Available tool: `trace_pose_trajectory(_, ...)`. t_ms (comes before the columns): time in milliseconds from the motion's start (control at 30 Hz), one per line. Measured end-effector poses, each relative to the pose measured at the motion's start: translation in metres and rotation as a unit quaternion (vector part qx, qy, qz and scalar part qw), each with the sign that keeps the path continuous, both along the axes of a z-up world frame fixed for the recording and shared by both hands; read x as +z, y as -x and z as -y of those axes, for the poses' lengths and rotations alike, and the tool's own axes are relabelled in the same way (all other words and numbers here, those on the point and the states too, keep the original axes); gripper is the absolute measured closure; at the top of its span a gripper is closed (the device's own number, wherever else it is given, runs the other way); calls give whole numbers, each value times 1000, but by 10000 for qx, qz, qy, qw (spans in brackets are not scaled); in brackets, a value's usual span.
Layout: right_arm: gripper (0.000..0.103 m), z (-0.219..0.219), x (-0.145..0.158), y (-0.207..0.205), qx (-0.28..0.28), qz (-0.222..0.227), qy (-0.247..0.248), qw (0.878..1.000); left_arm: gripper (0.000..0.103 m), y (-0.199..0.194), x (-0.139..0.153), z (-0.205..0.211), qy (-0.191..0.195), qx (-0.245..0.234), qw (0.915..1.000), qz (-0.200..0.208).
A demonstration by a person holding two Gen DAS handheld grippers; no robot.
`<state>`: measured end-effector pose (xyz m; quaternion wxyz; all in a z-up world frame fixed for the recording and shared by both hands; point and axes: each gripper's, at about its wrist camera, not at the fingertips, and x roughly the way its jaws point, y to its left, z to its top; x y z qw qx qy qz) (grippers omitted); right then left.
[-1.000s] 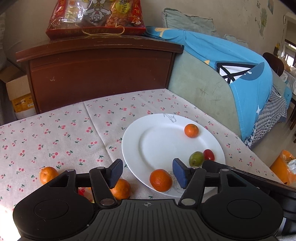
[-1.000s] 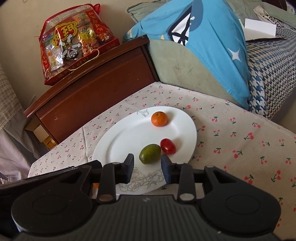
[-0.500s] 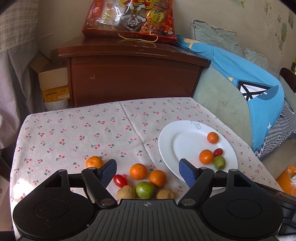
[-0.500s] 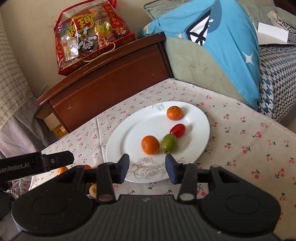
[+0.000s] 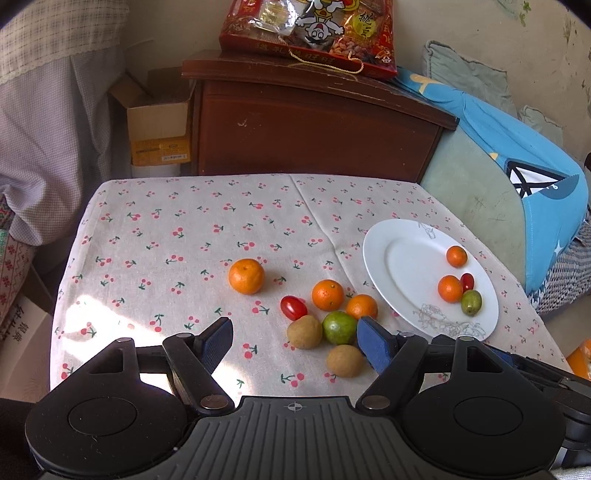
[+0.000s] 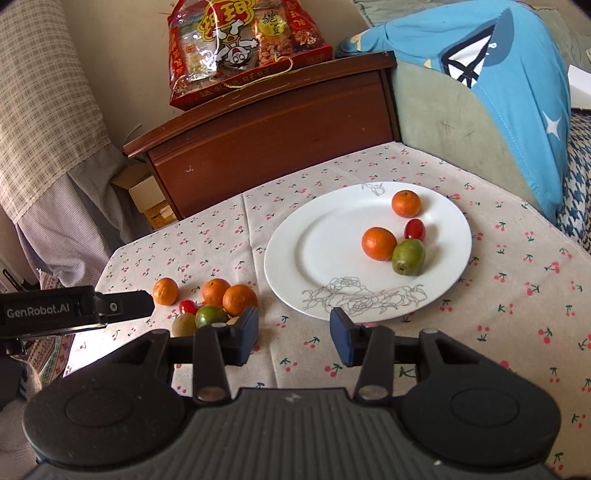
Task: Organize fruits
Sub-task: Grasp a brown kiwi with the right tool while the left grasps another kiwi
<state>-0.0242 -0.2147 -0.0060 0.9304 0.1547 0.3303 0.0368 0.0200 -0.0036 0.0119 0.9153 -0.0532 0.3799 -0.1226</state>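
Note:
A white plate (image 5: 402,266) (image 6: 317,243) lies on the cherry-print tablecloth and holds two oranges (image 6: 378,243), a cherry tomato (image 6: 414,229) and a green fruit (image 6: 407,256). Left of the plate a loose cluster lies on the cloth: three oranges (image 5: 246,276), a cherry tomato (image 5: 293,307), a green fruit (image 5: 340,327) and two brown fruits (image 5: 304,331). My left gripper (image 5: 295,341) is open and empty, just short of the cluster. My right gripper (image 6: 293,334) is open and empty, in front of the plate's near rim.
A dark wooden cabinet (image 5: 314,125) with a red snack bag (image 5: 310,33) stands behind the table. A bed with a blue cover (image 5: 517,155) flanks the right side. A cardboard box (image 5: 159,129) sits at the back left. The left gripper's body shows in the right wrist view (image 6: 74,308).
Both grippers have drawn back and up from the plate. The left one has swung left, so the loose fruit cluster is in view. An orange that was between its fingers lies on the plate.

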Motion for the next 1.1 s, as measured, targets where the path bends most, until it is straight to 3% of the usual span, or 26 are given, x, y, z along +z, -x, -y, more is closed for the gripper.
trace_pose_trajectory(400, 64, -20, -14, -14, 543, -46, -56, 9985, 31, 7, -22, -7, -138, -48, 9997, -198)
trace_pose_trajectory(733, 69, -27, -25, -28, 629, -104, -45, 9980, 30, 8, -33, 0, -264, -189, 9993, -187)
trace_pose_trajectory(900, 78, -29, -30, -33, 674, -130, -114, 9976, 32, 7, -36, -1, -236, -185, 9993, -217)
trace_pose_trajectory(1100, 78, -23, -26, -27, 568, -183, -109, 9982, 44, 10, -35, 9, -243, -447, 9986, -120)
